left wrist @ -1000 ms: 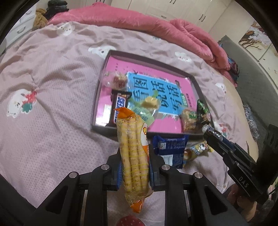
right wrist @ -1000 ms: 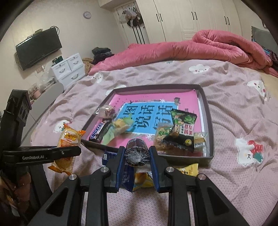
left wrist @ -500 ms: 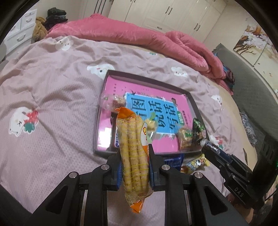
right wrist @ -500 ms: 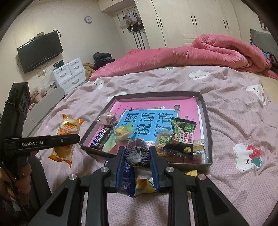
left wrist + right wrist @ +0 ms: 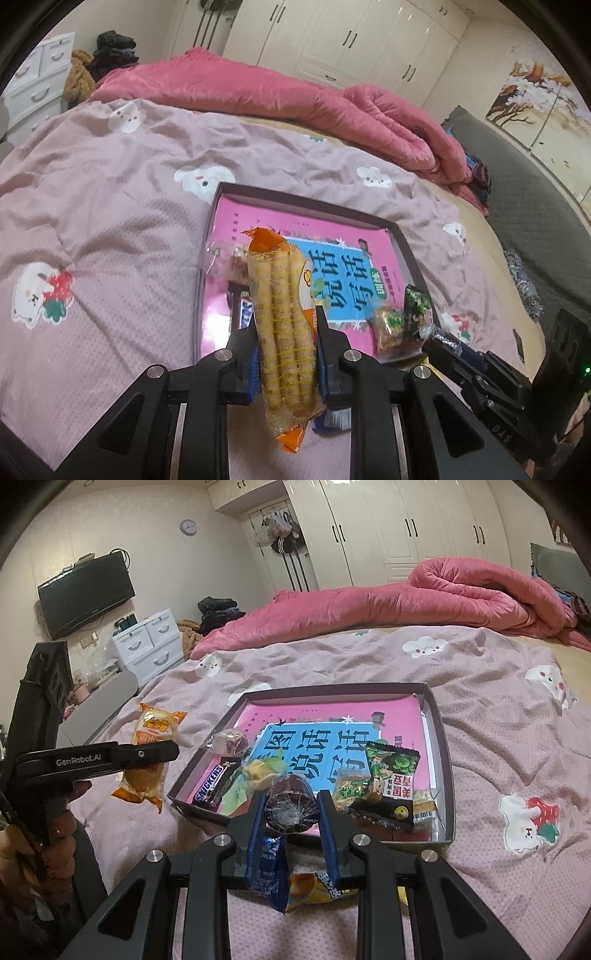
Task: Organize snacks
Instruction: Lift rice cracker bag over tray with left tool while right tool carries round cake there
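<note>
My left gripper (image 5: pixel 286 332) is shut on an orange pack of egg rolls (image 5: pixel 282 317), held in the air before the near left edge of the dark tray (image 5: pixel 221 192); the pack also shows in the right wrist view (image 5: pixel 149 753). My right gripper (image 5: pixel 291 808) is shut on a round dark wrapped cake (image 5: pixel 290 806), held just above the tray's near rim (image 5: pixel 448 775). The tray holds a pink and blue book (image 5: pixel 332 746), a Snickers bar (image 5: pixel 214 784), a green pea packet (image 5: pixel 391 775) and several other small snacks.
A blue packet (image 5: pixel 271 871) and a yellow packet (image 5: pixel 314 890) lie on the pink bedsheet (image 5: pixel 517 738) below my right gripper. A rolled pink duvet (image 5: pixel 424 598) lies across the far side. White drawers (image 5: pixel 147 646) stand left of the bed.
Both grippers have risen and tilted upward with their snacks still held. The tray now sits lower and farther in both views.
</note>
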The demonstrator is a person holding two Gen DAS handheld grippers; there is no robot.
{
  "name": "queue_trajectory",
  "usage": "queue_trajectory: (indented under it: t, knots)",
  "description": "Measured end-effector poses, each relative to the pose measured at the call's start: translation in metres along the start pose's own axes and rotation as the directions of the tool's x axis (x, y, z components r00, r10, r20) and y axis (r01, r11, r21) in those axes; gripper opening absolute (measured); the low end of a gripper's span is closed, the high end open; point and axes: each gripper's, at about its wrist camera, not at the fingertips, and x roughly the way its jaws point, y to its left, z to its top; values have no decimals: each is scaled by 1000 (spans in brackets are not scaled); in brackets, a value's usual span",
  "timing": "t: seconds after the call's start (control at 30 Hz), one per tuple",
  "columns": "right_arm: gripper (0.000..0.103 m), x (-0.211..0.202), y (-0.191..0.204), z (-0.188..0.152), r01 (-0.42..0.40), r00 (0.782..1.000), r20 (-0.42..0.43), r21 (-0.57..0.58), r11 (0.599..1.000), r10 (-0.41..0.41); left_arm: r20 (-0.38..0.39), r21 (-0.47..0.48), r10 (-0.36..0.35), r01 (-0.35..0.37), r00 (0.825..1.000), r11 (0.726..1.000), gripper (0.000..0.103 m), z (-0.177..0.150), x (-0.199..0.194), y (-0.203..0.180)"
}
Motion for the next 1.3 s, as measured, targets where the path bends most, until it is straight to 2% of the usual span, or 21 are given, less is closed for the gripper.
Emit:
queue_trajectory:
  t: [0.57, 1.3]
  knots:
    - [28, 8, -4, 4, 6, 1000, 5, 9, 1000, -6, 13, 18, -13, 13, 1000, 1000, 24, 11, 29, -5]
    - [28, 39, -1, 2, 13, 998, -62, -13, 1000, -13, -60, 41, -44, 47, 997, 998, 24, 5, 67, -6]
